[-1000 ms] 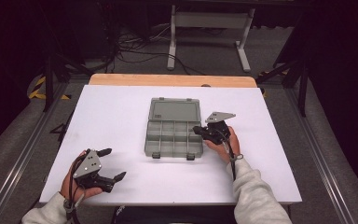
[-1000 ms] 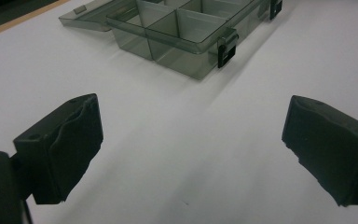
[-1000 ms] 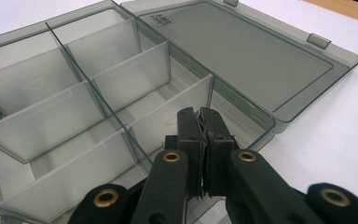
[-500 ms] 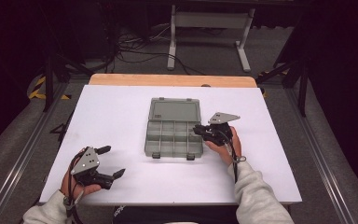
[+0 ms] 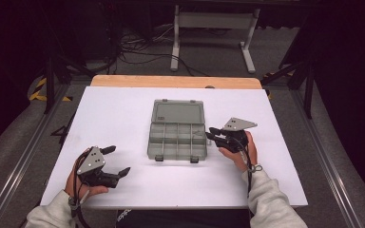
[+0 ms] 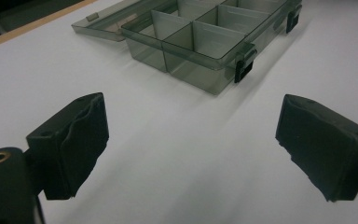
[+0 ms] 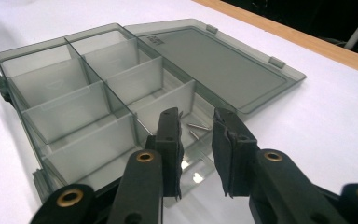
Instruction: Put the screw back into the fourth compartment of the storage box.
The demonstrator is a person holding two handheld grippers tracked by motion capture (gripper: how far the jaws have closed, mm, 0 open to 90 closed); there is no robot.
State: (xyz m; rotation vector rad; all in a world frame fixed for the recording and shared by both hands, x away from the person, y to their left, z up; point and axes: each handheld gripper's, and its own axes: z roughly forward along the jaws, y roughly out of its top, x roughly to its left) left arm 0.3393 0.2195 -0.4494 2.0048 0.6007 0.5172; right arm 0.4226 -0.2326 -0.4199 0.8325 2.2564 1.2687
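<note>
Item: compartment box [image 5: 177, 137], smoked clear plastic, mid-bench, lid laid flat toward the far edge so every cell is reachable. Small metal pins [image 7: 196, 127] lie in the cell nearest the right tongs [image 7: 196, 135], whose jaws have just been opening, nothing between them. Left tongs [image 5: 116, 161] idle, spread wide and empty, near the bench's front-left corner.

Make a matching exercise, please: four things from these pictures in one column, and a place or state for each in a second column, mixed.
1. organizer box
2. lid
3. left gripper
4. small pins

a. lying open flat on the table, behind the compartments
b. inside a compartment by the right gripper's jaws
c. jaws wide apart, nothing between them
d. middle of the white table, divided into compartments

Pairs: 1-d, 2-a, 3-c, 4-b
</note>
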